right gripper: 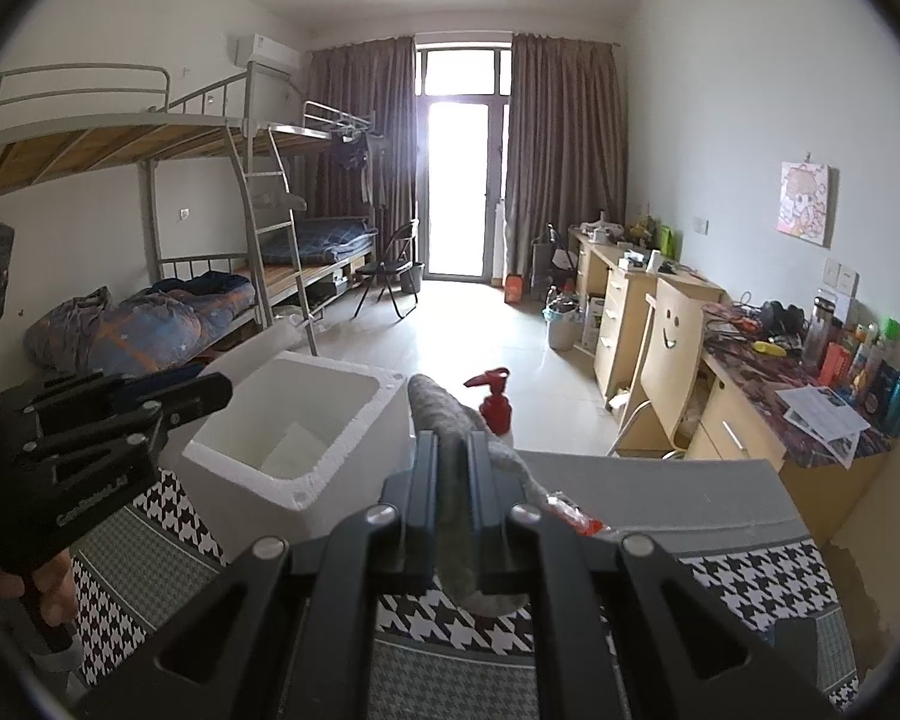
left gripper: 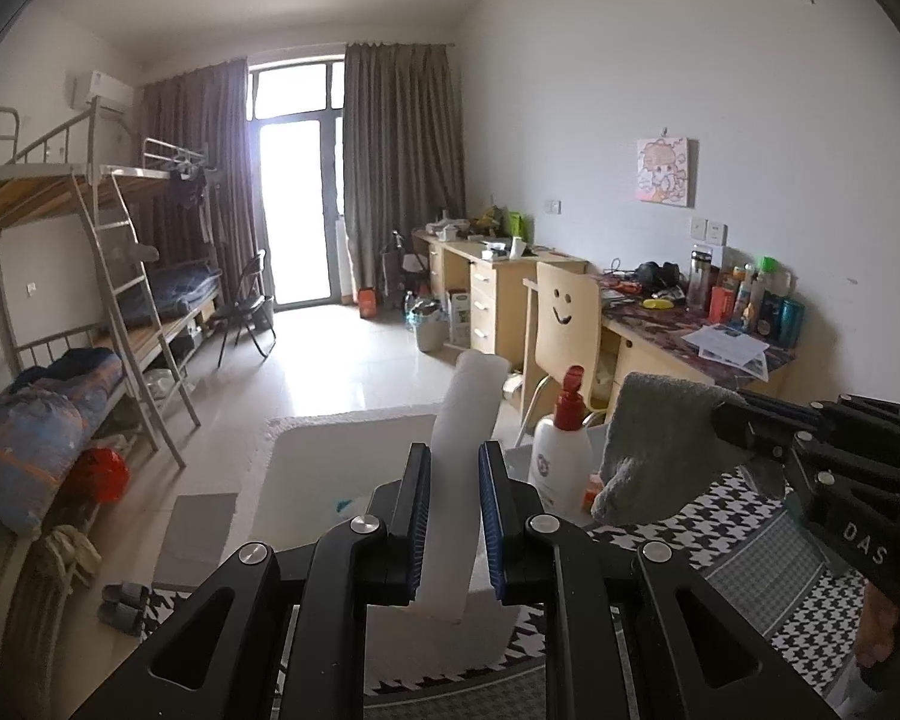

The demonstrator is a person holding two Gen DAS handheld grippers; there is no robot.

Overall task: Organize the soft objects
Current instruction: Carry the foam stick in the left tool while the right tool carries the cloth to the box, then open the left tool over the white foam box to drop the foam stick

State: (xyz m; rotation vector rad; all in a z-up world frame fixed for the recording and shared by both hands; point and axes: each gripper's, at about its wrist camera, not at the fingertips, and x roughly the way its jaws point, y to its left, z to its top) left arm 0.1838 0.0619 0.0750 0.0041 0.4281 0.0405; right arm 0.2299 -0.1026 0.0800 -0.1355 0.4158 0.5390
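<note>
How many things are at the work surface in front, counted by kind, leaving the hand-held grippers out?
Soft pieces: 2 (white foam sheet, grey fuzzy cloth)
Boxes: 1 (white styrofoam box)
Bottles: 1 (white bottle with red pump)
Total: 4

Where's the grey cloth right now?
The grey cloth is pinched in the right claw, held just right of the white foam box, with the red-capped bottle behind it.

Both tools are matte black linkage frames with round silver pivot screws, the left tool (left gripper: 455, 516) carrying blue ribbed pads, the right tool (right gripper: 453, 501) plain dark fingers with white lettering.
</note>
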